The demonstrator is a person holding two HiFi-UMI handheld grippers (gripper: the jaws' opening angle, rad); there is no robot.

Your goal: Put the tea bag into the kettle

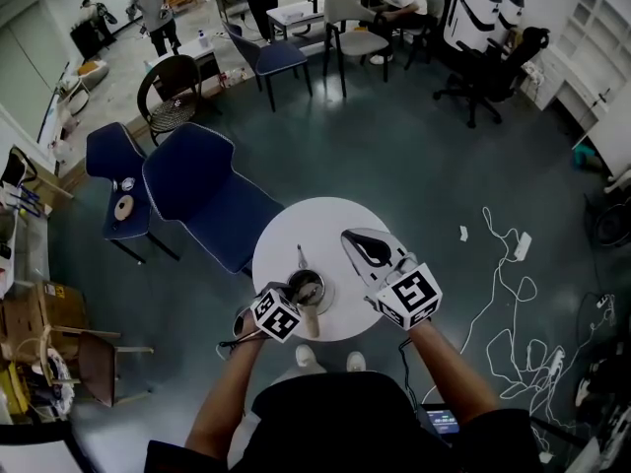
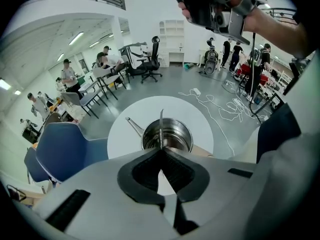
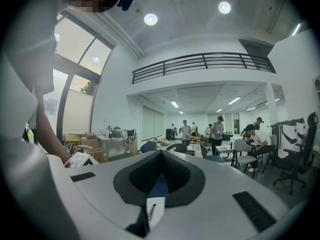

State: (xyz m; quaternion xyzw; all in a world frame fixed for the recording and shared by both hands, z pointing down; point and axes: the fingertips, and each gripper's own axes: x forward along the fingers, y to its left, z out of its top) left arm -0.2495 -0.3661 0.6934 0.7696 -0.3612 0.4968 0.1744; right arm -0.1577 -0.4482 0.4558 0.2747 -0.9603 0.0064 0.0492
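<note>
**Kettle open; tea bag not yet in**

The kettle (image 2: 186,132) stands open on the round white bench (image 2: 145,109), towards the person's side. The left tool (image 2: 161,152) is closed on a thin metal strip (image 2: 161,126) that stands upright over the mouth (probably the lid seen edge-on; not confirmed). It is judged to be held so to keep the opening clear. The right tool (image 3: 161,153) is closed, with the tea bag (image 3: 155,210) pinched deep between its jaws; only a small white paper shows. This tool is held level, above and right of the kettle, aimed out at the room. The bag remains to be brought over the mouth.
</note>
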